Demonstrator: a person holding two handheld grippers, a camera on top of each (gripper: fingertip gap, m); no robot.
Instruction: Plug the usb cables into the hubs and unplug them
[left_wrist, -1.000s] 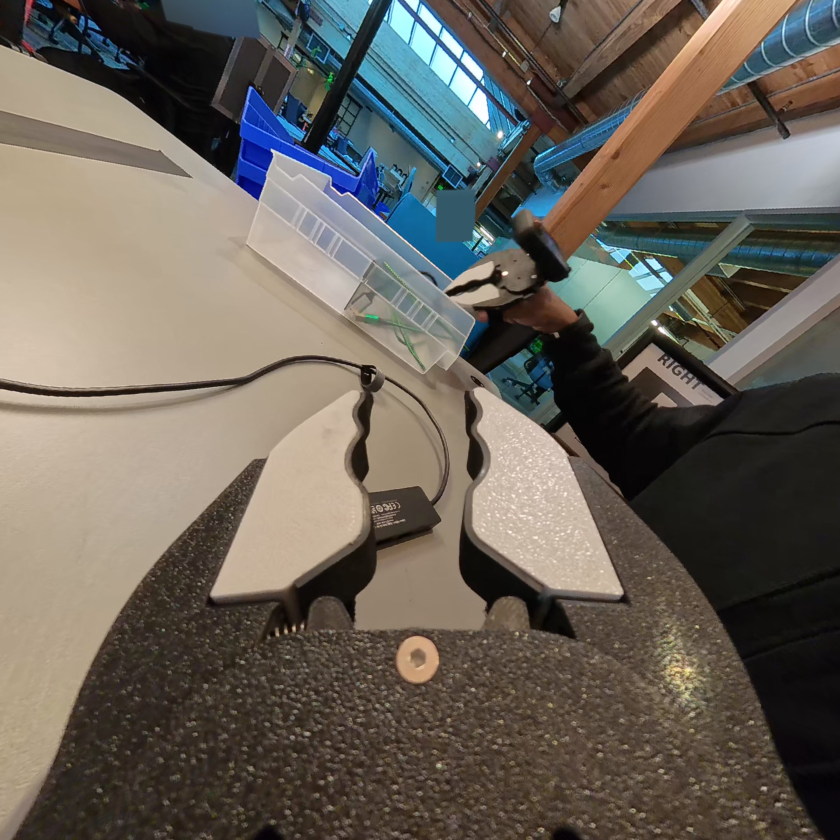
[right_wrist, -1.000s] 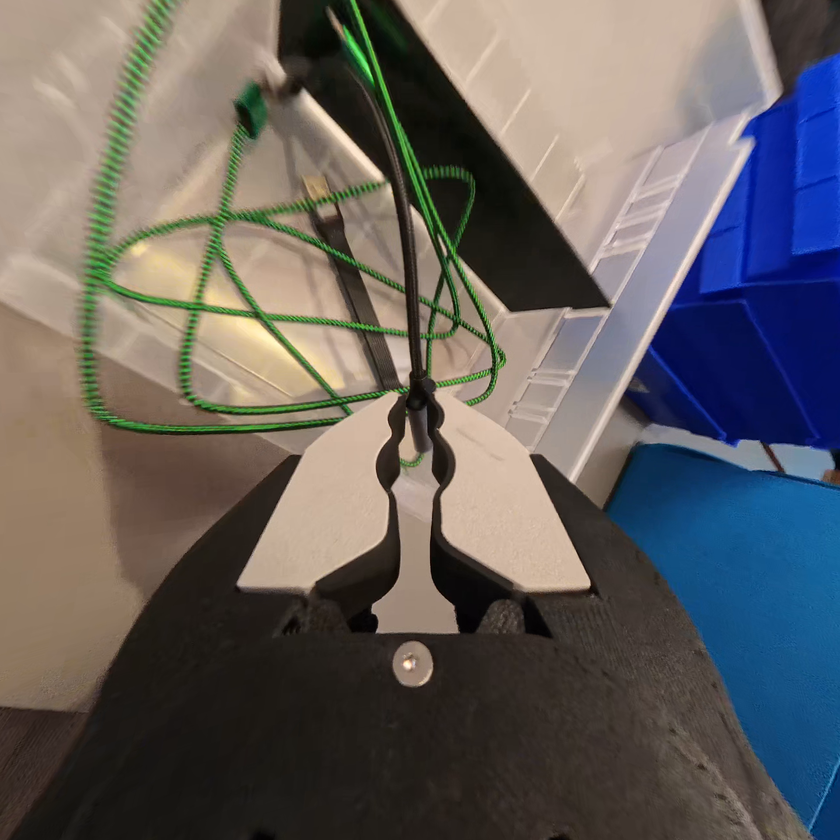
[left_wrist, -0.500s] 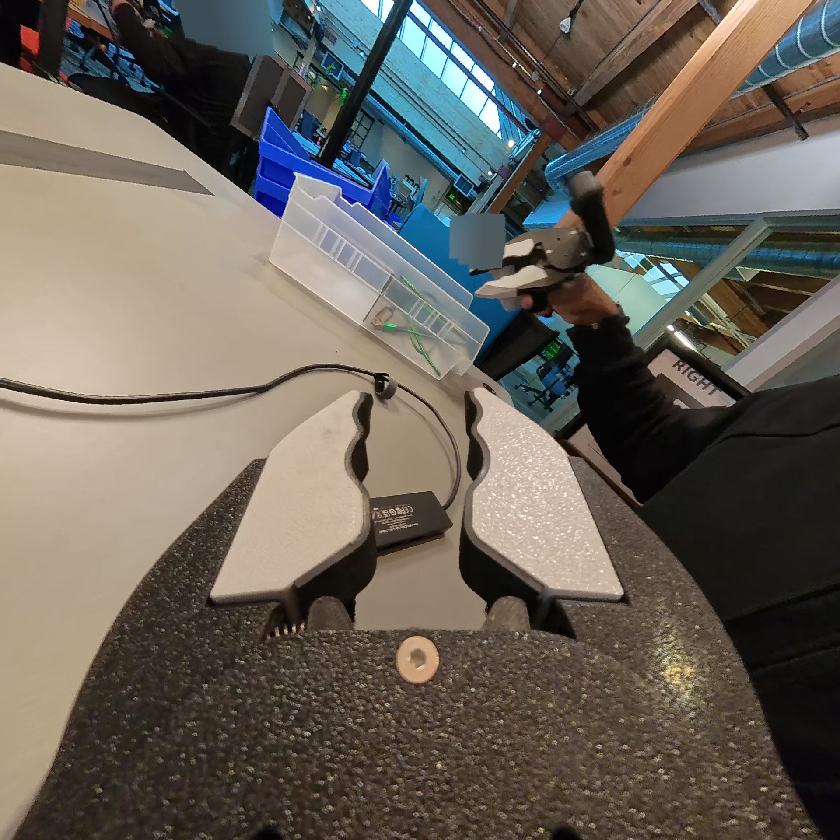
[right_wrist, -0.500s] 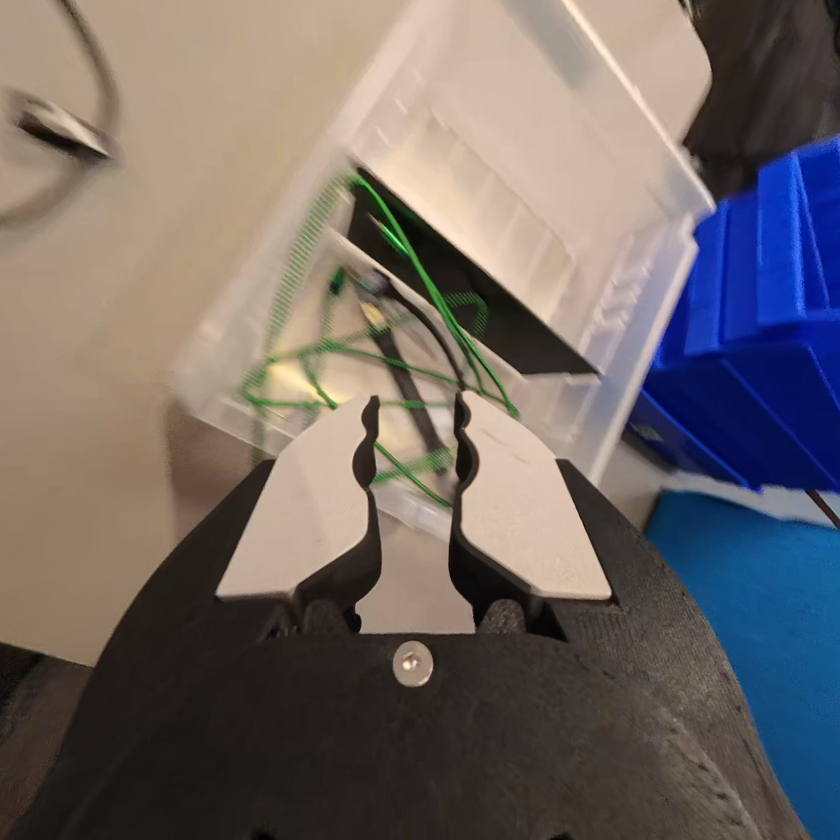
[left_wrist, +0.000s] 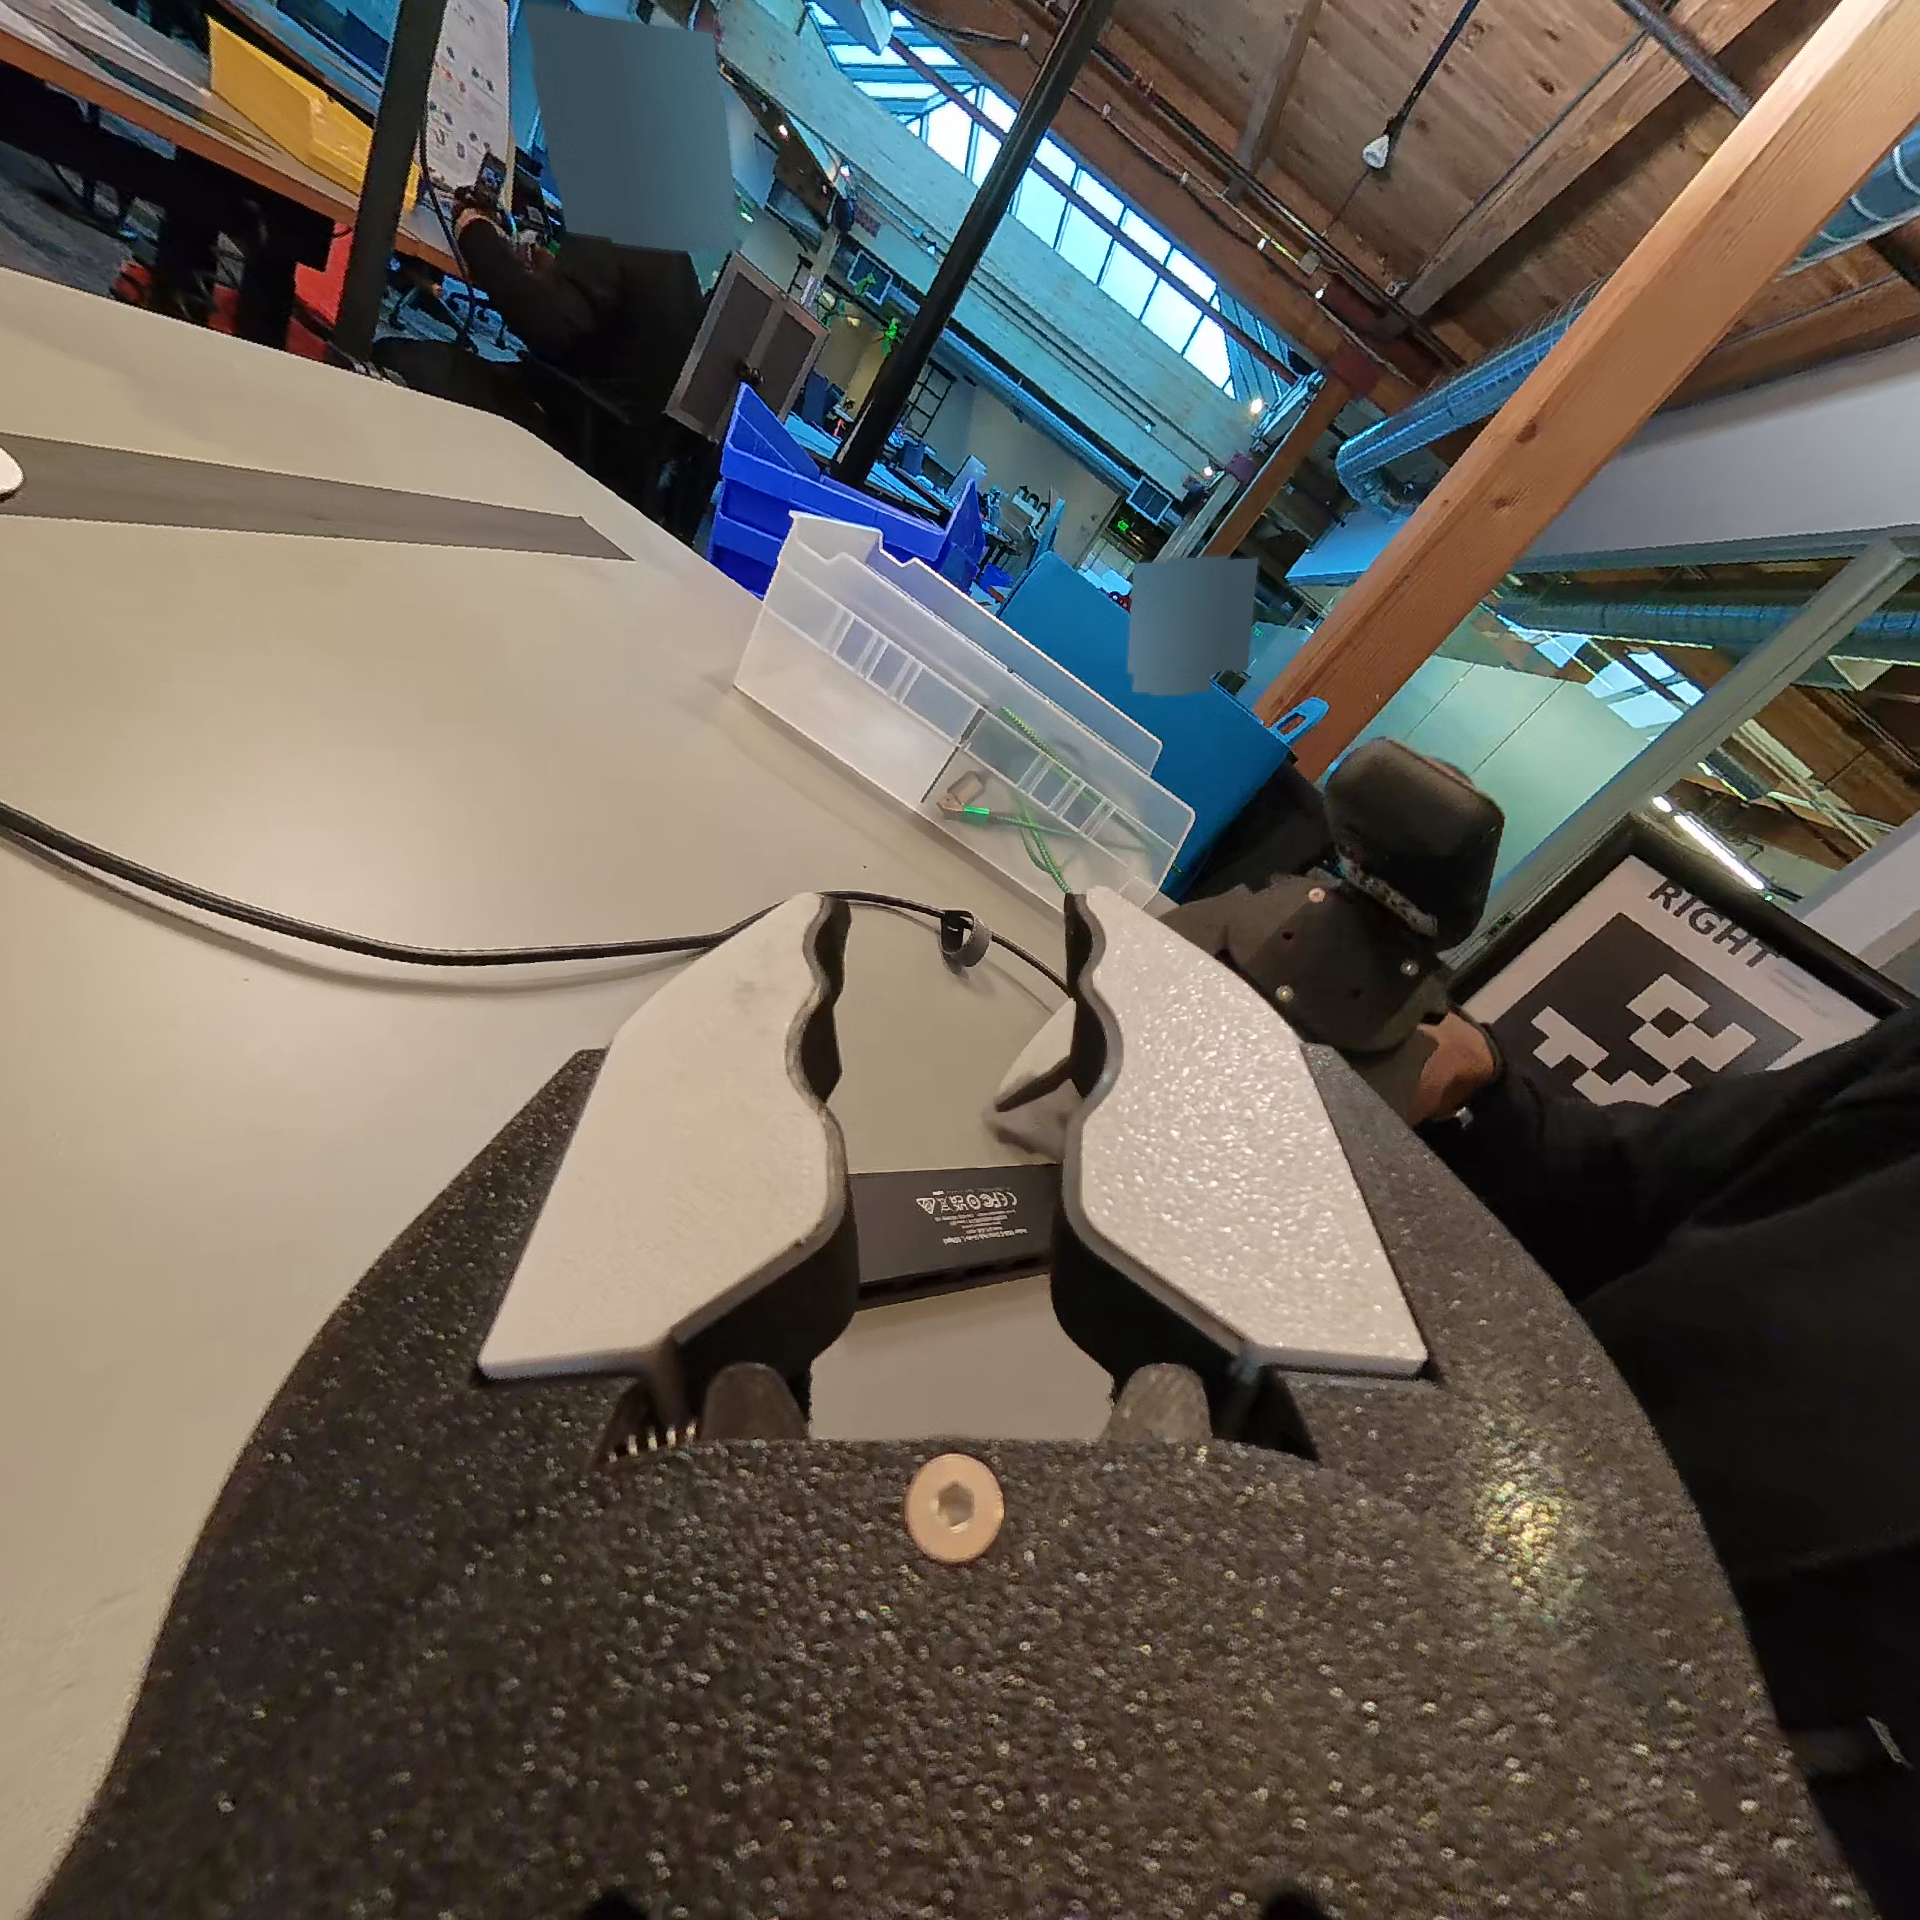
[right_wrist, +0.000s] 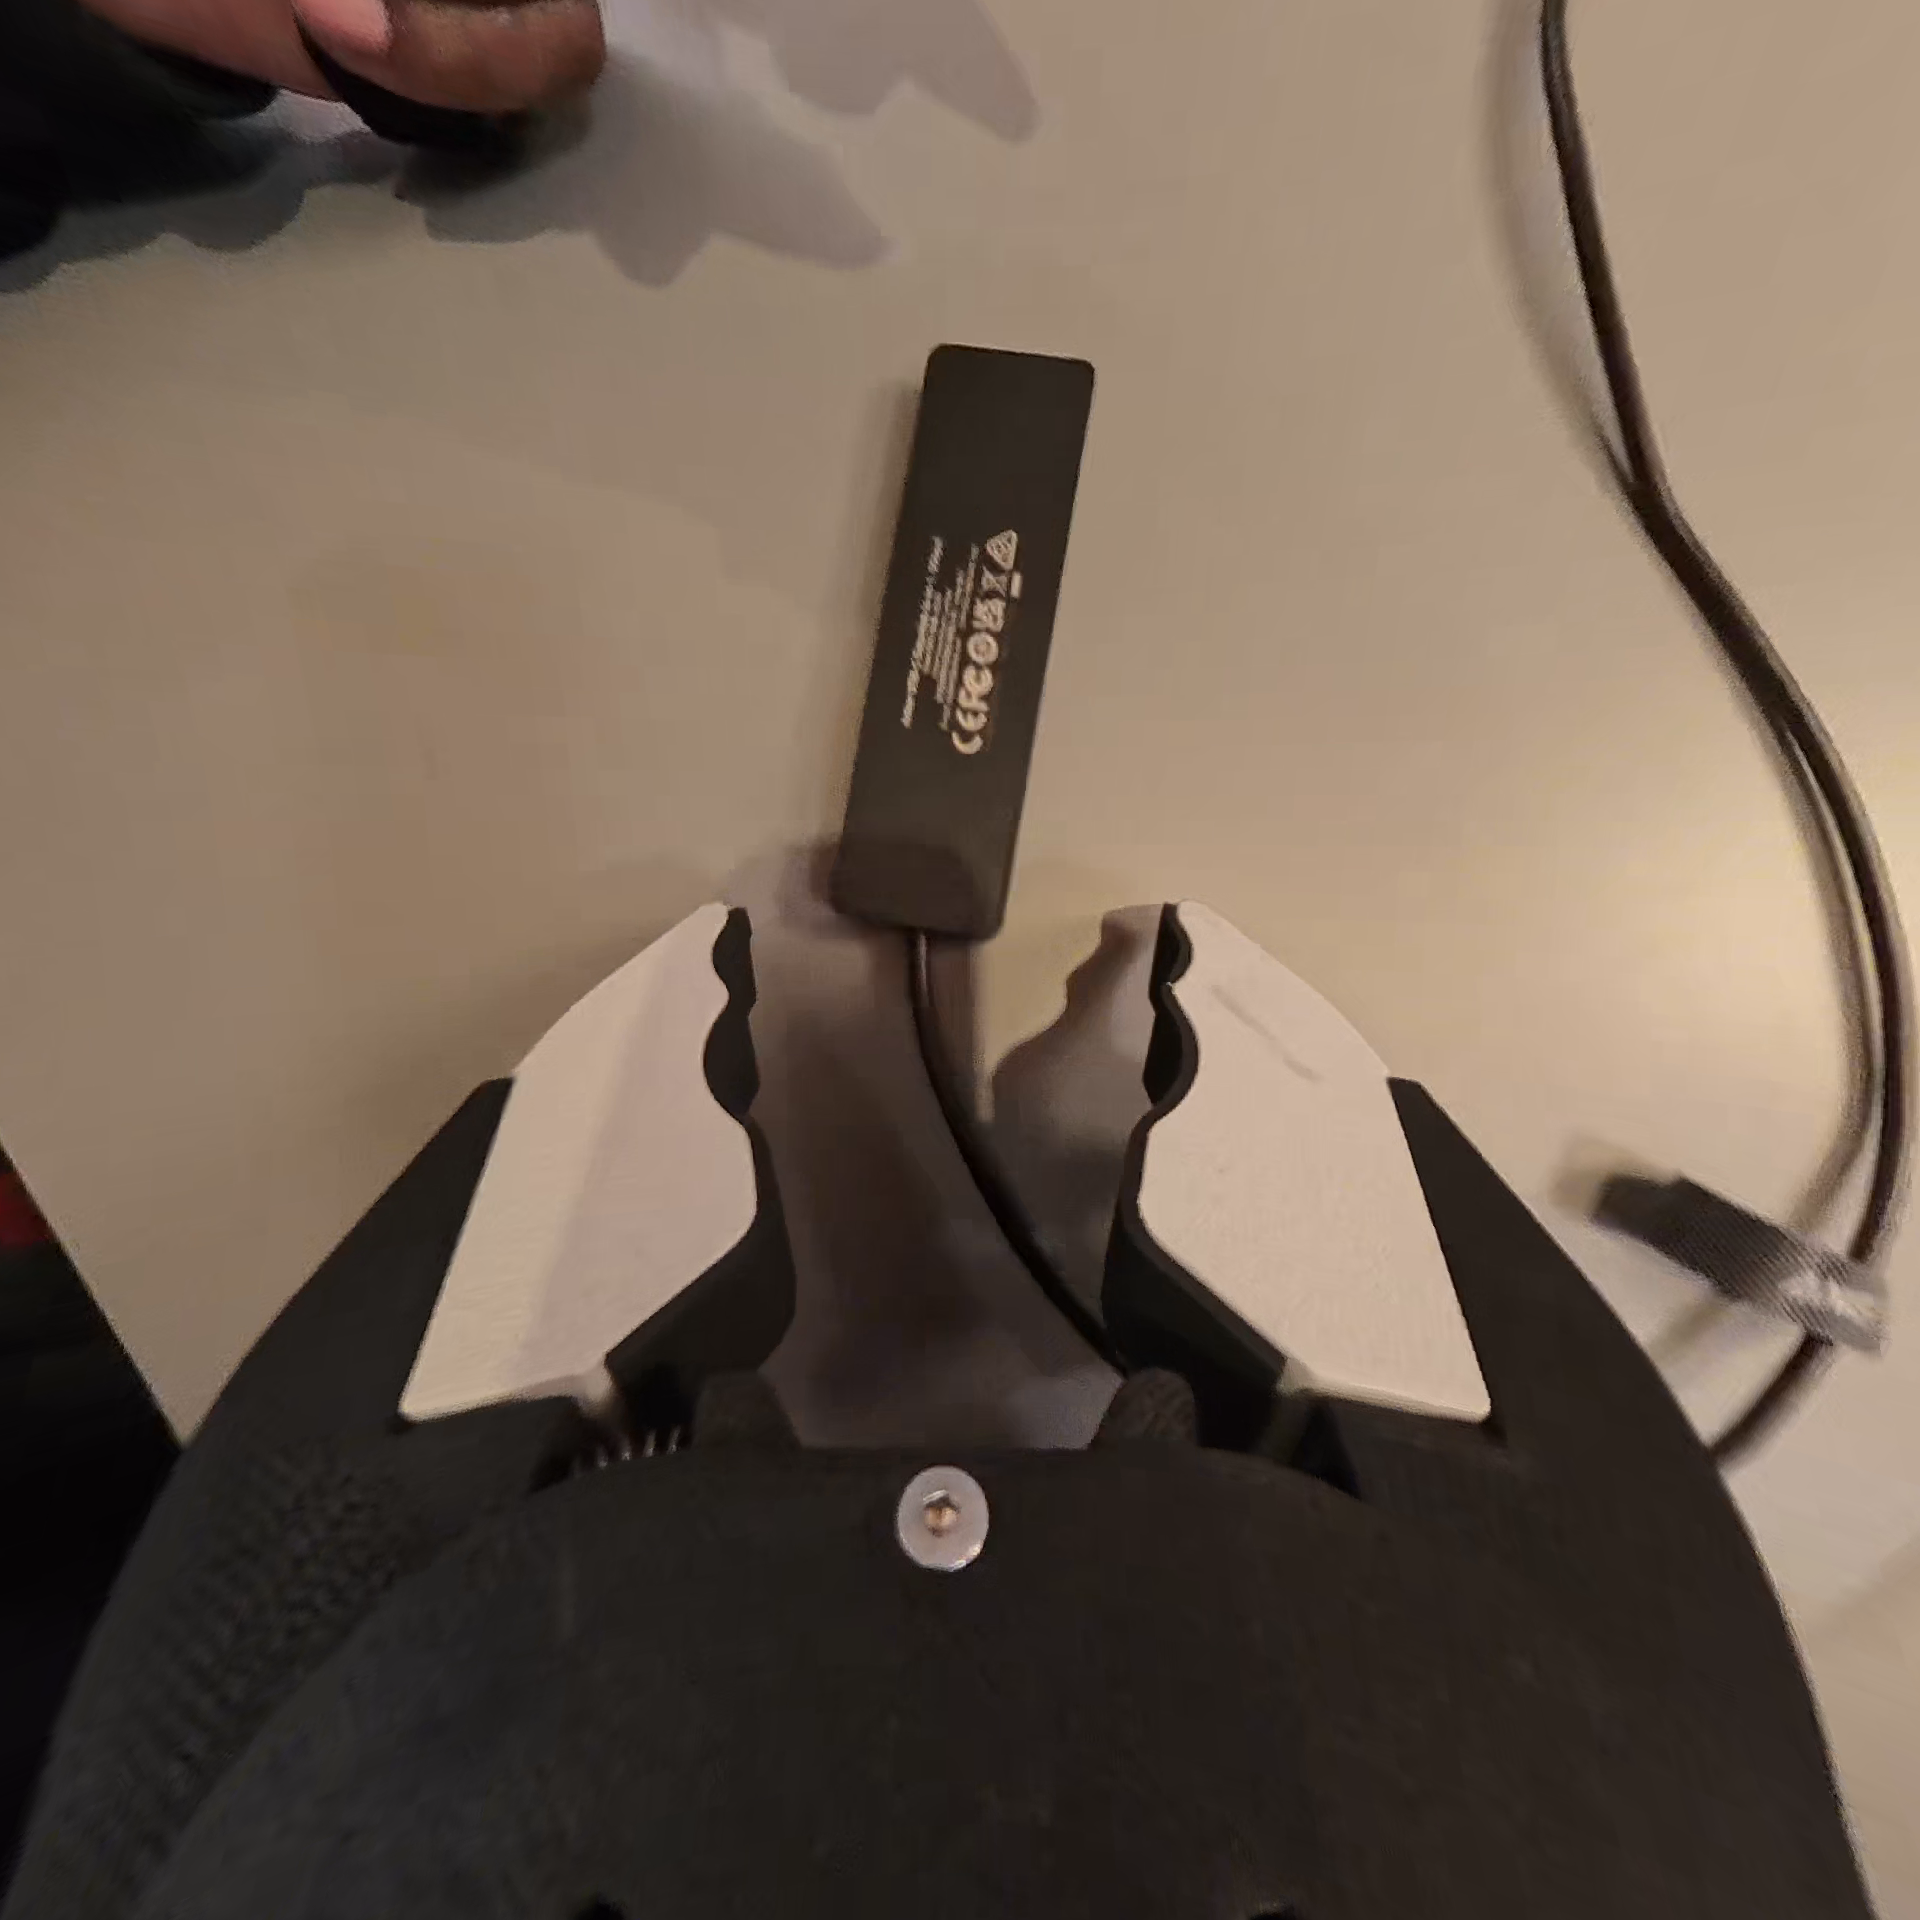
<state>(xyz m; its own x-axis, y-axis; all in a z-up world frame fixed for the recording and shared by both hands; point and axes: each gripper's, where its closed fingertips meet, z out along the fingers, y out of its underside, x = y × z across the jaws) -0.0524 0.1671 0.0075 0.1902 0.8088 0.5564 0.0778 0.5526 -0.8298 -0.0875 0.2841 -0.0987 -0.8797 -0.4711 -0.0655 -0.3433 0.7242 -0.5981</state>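
A black USB hub (right_wrist: 966, 644) lies flat on the grey table, printed side up. Its own black cable (right_wrist: 940, 1039) runs back between my right fingers. My right gripper (right_wrist: 945, 920) is open and empty, its tips just short of the hub's cable end. In the left wrist view the hub (left_wrist: 951, 1210) lies between the fingers of my left gripper (left_wrist: 951, 914), which is open, empty and low over it. My right gripper's body (left_wrist: 1351, 935) shows close at the right. A green braided USB cable (left_wrist: 1023, 821) lies in the clear bin (left_wrist: 862, 644).
A long black cable (right_wrist: 1766, 727) curves along the right, with a strapped plug end (right_wrist: 1704, 1231) beside it. A hand (right_wrist: 447, 52) is at the far left in the right wrist view. Blue bins (left_wrist: 790, 488) stand behind the clear bin. A framed marker board (left_wrist: 1662, 1018) stands at the right. My hands' fingertips stand some 15 centimetres from each other.
My right gripper let go of the green cable in the clear bin, swung down to the hub and opened wider. My left gripper moved in closer over the hub.
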